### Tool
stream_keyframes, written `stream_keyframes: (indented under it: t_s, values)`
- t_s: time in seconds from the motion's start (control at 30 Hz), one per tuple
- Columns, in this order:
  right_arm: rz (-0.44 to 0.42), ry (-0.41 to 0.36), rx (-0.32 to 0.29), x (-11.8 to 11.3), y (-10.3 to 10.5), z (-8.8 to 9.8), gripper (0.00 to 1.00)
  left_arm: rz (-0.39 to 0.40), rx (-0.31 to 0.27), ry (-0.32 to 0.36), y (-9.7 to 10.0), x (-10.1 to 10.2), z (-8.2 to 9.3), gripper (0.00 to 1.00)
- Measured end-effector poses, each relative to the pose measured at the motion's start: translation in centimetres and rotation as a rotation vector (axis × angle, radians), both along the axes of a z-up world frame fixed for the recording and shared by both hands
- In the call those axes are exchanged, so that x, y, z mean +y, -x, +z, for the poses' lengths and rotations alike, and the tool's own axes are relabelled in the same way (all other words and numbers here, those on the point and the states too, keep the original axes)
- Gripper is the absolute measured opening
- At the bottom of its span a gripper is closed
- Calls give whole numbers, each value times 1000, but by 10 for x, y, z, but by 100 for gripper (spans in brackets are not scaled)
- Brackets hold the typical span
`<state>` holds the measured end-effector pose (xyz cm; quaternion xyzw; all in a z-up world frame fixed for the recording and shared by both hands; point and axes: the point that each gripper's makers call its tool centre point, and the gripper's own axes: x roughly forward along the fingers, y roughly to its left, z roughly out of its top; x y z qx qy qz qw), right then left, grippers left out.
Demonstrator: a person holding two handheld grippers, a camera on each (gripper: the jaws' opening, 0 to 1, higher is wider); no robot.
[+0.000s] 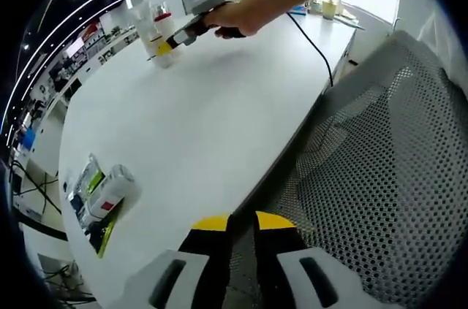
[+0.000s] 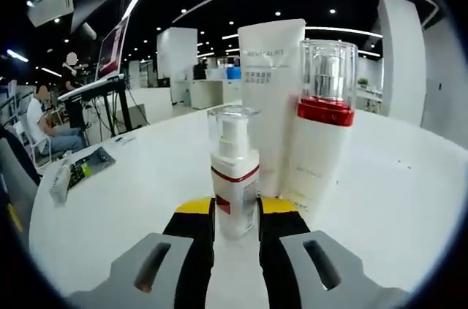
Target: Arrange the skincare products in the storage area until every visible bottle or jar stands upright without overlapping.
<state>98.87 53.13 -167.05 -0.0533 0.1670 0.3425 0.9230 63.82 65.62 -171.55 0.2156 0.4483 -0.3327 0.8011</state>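
Note:
In the right gripper view a small pump bottle (image 2: 234, 177) with a clear cap and a red band stands upright on the white table (image 2: 131, 207), between the jaws of my right gripper (image 2: 236, 214), which is shut on it. Just behind it stand a tall white tube (image 2: 269, 90) and a bottle with a red collar (image 2: 322, 134), both upright and close together. In the left gripper view a hand holds the right gripper (image 1: 170, 44) at that same cluster of bottles (image 1: 155, 28). A white product (image 1: 111, 191) lies on its side on a green leaflet (image 1: 88, 181). My left gripper (image 1: 243, 227) is shut, with nothing in it.
A grey mesh chair (image 1: 380, 177) stands against the table's edge under my left gripper. A black cable (image 1: 314, 46) runs across the far end of the table (image 1: 219, 119). The lying product (image 2: 60, 181) and leaflet (image 2: 91, 164) sit at far left; seated people (image 2: 44, 126) are beyond.

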Motion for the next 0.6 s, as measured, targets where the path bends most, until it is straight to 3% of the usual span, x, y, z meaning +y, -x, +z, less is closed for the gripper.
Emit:
stream_keyframes:
  t_s: [0.6]
  values:
    - [-11, -10, 38, -8, 3, -1, 21, 1, -2, -2, 0, 0, 0, 11]
